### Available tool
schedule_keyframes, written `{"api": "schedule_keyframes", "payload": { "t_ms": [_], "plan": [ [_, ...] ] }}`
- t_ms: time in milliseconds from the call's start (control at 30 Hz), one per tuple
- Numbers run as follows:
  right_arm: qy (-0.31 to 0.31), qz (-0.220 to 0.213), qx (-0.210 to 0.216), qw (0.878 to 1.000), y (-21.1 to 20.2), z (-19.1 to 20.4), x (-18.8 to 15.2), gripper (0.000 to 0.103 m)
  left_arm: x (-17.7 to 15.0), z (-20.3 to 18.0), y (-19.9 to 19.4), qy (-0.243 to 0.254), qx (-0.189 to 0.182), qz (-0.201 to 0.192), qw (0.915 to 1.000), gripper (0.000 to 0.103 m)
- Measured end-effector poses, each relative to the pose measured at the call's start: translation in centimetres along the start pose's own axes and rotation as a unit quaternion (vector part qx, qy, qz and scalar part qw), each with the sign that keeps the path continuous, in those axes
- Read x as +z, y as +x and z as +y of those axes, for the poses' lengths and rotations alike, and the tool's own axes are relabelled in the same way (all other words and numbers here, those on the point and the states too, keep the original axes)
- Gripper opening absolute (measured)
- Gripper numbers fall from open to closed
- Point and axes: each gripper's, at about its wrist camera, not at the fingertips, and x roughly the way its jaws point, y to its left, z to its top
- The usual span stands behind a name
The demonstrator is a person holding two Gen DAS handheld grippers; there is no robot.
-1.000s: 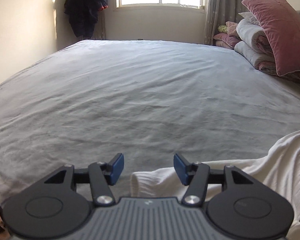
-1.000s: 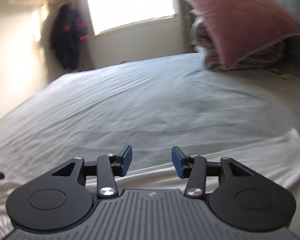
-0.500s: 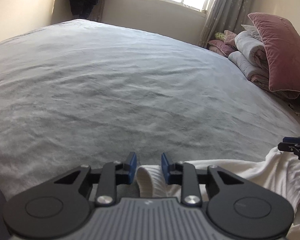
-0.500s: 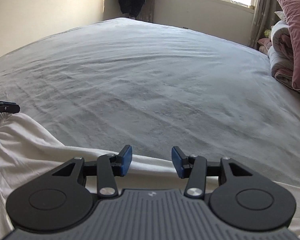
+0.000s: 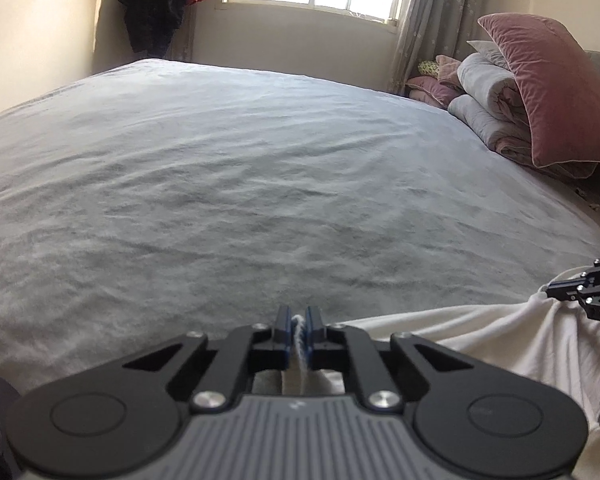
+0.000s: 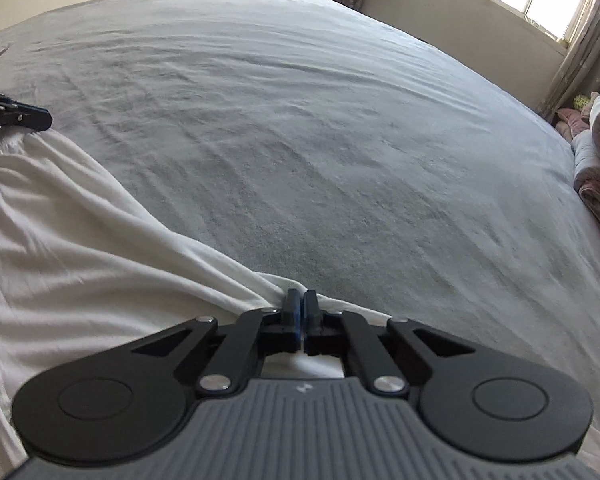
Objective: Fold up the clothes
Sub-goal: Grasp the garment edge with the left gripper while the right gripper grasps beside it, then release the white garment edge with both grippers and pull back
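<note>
The white garment (image 6: 80,248) is pinched by both the left gripper (image 5: 298,330) and the right gripper (image 6: 301,308); its edge should be kept taut and level.

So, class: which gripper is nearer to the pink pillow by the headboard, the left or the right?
Right. In the left wrist view the right gripper clamps the white garment on the pink pillow's side of the bed; the left gripper pinches the garment farther from it.

Left gripper (image 5: 298,326) and right gripper (image 6: 301,306) both pinched closed on cloth.
</note>
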Motion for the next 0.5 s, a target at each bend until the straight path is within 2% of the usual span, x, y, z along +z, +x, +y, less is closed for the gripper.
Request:
{"api": "schedule_keyframes", "payload": {
  "t_ms": [167, 267, 500],
  "plan": [
    [0.018, -0.067, -0.054, 0.996, -1.9, 0.7, 0.2, 0.0, 0.4, 0.5, -0.8, -0.024, 0.032, -0.036, 0.9986, 0.006],
    [0.021, -0.086, -0.073, 0.993, -1.5, 0.7, 0.7, 0.0, 0.4, 1.0, -0.6, -0.037, 0.046, -0.038, 0.9975, 0.006],
    [0.027, -0.056, -0.082, 0.995, 3.4, 1.3, 1.2, 0.0, 0.0, 1.0, 0.6, -0.026, 0.064, -0.016, 0.9975, 0.007]
  ]
}}
